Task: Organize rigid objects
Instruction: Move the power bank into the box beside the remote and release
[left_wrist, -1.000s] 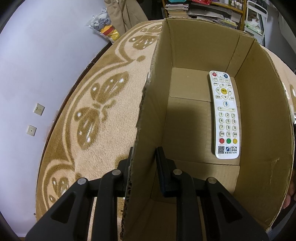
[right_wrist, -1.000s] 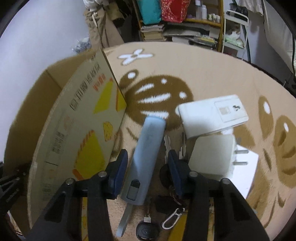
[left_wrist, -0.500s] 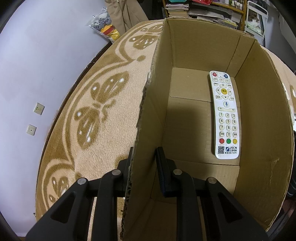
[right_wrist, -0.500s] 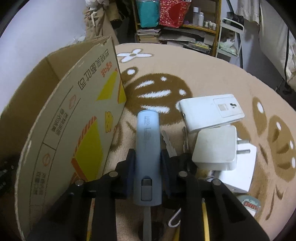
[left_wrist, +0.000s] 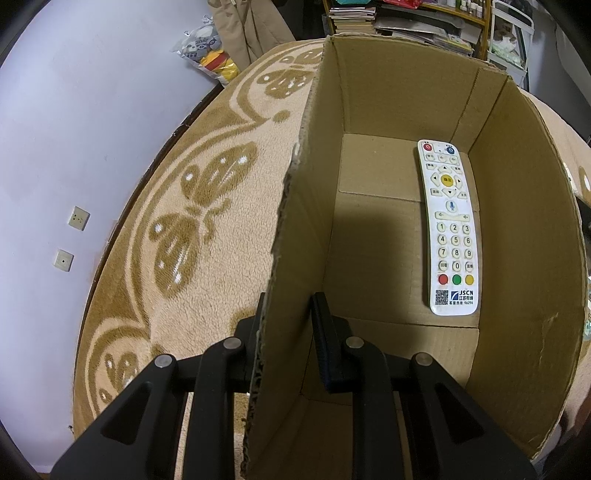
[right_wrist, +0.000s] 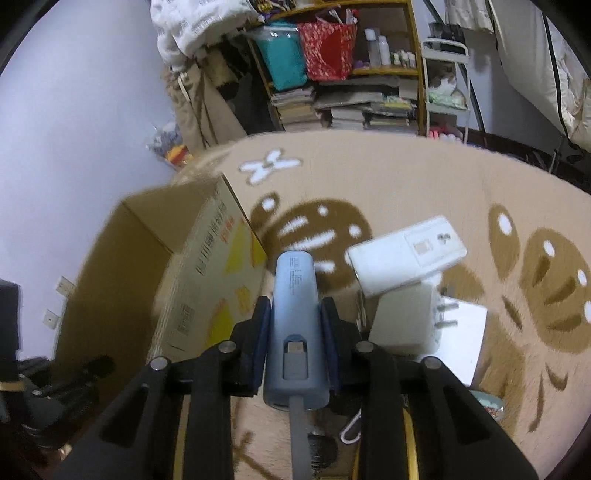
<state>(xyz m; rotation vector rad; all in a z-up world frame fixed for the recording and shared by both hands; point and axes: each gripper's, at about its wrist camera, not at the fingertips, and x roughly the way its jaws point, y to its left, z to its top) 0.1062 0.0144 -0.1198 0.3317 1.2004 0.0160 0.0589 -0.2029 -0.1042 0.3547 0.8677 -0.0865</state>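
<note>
The right gripper (right_wrist: 295, 332) squeezes the blue power bank (right_wrist: 294, 325) at picture center, so lift it high over the box (left_wrist: 369, 92) wall that the clenched left gripper (left_wrist: 288, 332) pinches steady.

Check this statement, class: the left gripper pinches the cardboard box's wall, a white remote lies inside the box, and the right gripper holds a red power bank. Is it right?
Not quite. The power bank is light blue, not red, as the right wrist view shows. The rest stands: the right gripper holds it, the left gripper pinches the cardboard box wall, and the white remote lies inside.
</note>
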